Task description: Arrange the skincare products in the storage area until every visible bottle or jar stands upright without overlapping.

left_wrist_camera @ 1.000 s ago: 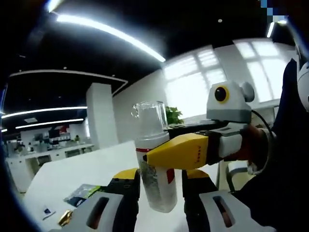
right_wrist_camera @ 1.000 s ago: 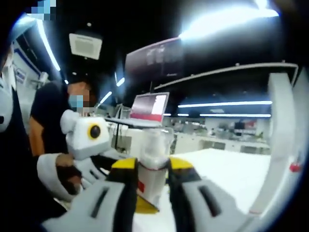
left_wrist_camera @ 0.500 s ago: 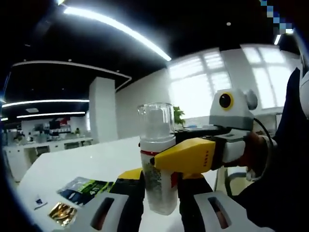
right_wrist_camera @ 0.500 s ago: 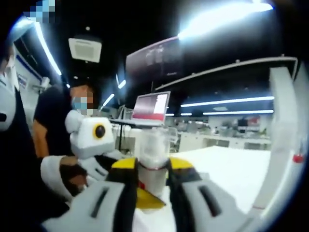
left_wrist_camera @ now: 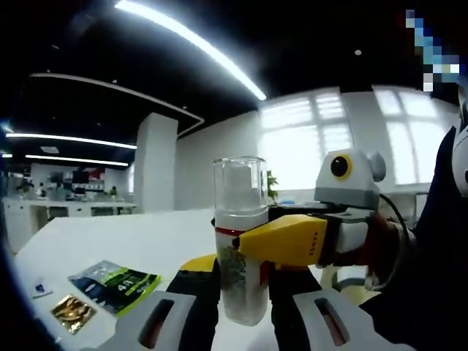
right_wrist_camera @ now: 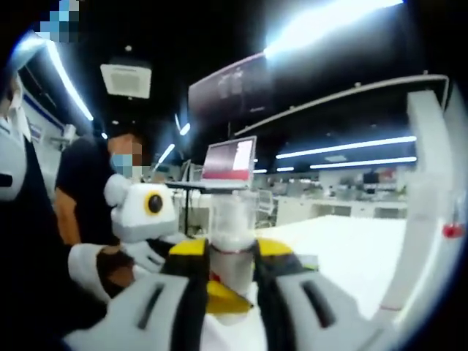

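I hold a clear-capped bottle (left_wrist_camera: 240,241) upright at frame centre, my left gripper (left_wrist_camera: 243,292) clamping its base and my right gripper (right_wrist_camera: 223,274) its neck, probably to steady it for placement.

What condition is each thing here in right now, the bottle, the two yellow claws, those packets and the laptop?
Bottle: upright, clear cap on, gripped from both sides.
Left gripper: shut on the bottle's lower body.
Right gripper: shut on the bottle.
Green packet: lying flat on the table.
Gold packet: lying flat.
Laptop: open, screen lit.
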Available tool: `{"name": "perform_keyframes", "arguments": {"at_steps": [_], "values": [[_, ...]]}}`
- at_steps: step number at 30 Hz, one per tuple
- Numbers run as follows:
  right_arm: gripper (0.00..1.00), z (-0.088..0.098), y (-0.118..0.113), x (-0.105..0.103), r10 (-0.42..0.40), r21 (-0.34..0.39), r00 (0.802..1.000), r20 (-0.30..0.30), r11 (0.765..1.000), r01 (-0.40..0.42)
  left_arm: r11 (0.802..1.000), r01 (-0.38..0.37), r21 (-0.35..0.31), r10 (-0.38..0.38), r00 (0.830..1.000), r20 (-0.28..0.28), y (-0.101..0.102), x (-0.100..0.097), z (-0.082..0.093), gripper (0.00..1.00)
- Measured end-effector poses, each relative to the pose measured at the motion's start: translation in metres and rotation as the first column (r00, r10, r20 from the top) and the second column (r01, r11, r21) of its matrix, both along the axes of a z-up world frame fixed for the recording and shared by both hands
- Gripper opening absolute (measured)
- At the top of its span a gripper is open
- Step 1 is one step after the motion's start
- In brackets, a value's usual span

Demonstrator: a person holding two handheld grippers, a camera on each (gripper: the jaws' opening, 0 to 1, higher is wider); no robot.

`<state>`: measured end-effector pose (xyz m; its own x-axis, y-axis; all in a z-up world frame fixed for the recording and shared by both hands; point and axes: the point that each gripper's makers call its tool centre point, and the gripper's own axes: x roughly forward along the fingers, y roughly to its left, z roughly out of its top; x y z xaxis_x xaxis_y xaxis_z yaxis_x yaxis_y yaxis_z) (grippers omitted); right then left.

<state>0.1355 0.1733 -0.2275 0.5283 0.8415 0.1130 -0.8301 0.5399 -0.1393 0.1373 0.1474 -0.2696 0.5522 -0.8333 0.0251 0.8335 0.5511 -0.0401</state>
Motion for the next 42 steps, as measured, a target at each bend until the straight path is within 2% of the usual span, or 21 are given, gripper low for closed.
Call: {"name": "perform_keyframes", "arguments": {"at_steps": [12,19,24,25,26,30,35,42], "values": [[0.27,0.004,-0.035,0.002,-0.035,0.015,0.999,0.009,0.999,0.035,1.000,-0.012,0.008,0.012,1.000,0.012,-0.015,0.008,0.005,0.25],[0.33,0.005,-0.055,-0.002,-0.052,0.000,0.998,0.036,0.999,0.052,1.000,-0.008,-0.030,0.007,1.000,-0.017,-0.018,0.018,0.010,0.25],[0.42,-0.011,-0.065,-0.010,-0.060,-0.067,0.996,0.064,0.996,0.065,1.000,-0.001,-0.022,0.001,1.000,-0.019,-0.024,0.025,0.009,0.25],[0.50,-0.014,-0.067,-0.010,-0.063,-0.079,0.996,0.061,0.995,0.068,1.000,-0.002,-0.016,0.002,1.000,-0.016,-0.026,0.026,0.008,0.25],[0.52,-0.024,-0.074,-0.011,-0.070,-0.091,0.996,0.049,0.993,0.074,1.000,0.014,-0.022,-0.014,1.000,-0.008,-0.032,0.026,0.009,0.25],[0.63,-0.028,-0.079,-0.018,-0.052,-0.046,0.998,0.037,0.998,0.054,1.000,0.022,-0.019,-0.023,1.000,-0.020,-0.040,0.027,0.008,0.25],[0.68,-0.037,-0.086,-0.023,-0.070,-0.070,0.997,0.041,0.995,0.072,0.999,0.032,-0.033,-0.033,0.999,-0.011,-0.046,0.031,0.011,0.25],[0.76,-0.057,-0.104,-0.020,-0.136,-0.093,0.991,0.000,0.986,0.135,0.999,0.019,-0.047,-0.021,0.999,-0.033,-0.053,0.040,0.012,0.25]]}}
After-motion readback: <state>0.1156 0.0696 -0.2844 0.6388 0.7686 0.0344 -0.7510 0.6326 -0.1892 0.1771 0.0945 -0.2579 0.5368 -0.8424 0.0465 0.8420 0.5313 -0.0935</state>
